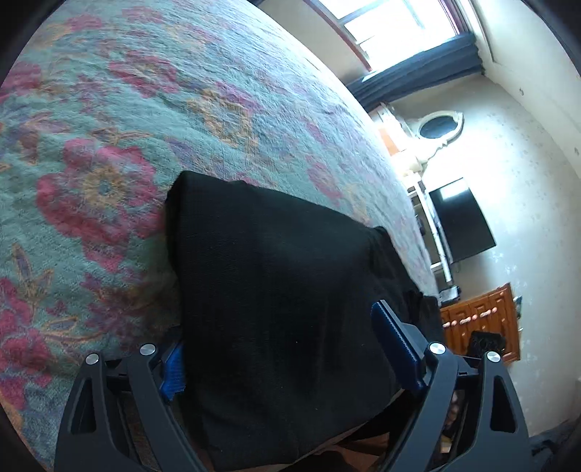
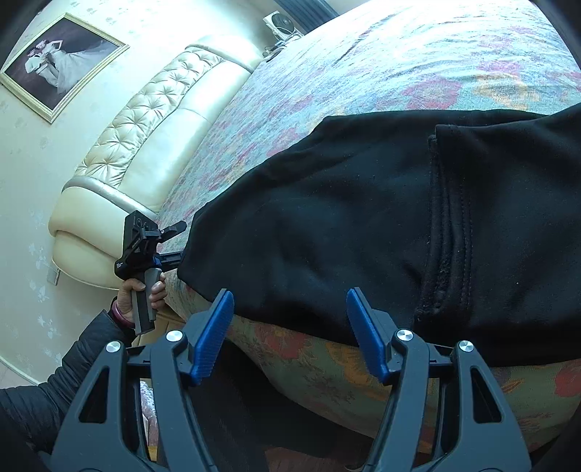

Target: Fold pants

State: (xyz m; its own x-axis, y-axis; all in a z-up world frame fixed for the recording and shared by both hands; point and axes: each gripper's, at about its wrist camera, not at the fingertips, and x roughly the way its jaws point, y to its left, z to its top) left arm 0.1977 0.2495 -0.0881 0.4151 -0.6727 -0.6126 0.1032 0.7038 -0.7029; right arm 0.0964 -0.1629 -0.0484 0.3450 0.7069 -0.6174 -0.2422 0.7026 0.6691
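Black pants (image 1: 272, 272) lie folded on a floral bed cover (image 1: 109, 109), near the bed's edge. My left gripper (image 1: 277, 326) stands wide, one end of the pants between its blue pads (image 1: 395, 348); the fabric covers part of the left pad. In the right wrist view the pants (image 2: 326, 218) show a stitched band (image 2: 450, 218), and the left gripper (image 2: 174, 243) sits at their far corner, held by a hand (image 2: 127, 294). My right gripper (image 2: 290, 292) is open at the pants' near edge, with nothing between its pads.
A padded cream headboard (image 2: 145, 138) and a framed picture (image 2: 61, 61) are at the left. A wooden cabinet (image 1: 479, 319), a dark screen (image 1: 461, 218) and a window (image 1: 399, 29) stand beyond the bed. The bed's side (image 2: 326, 363) drops away below the pants.
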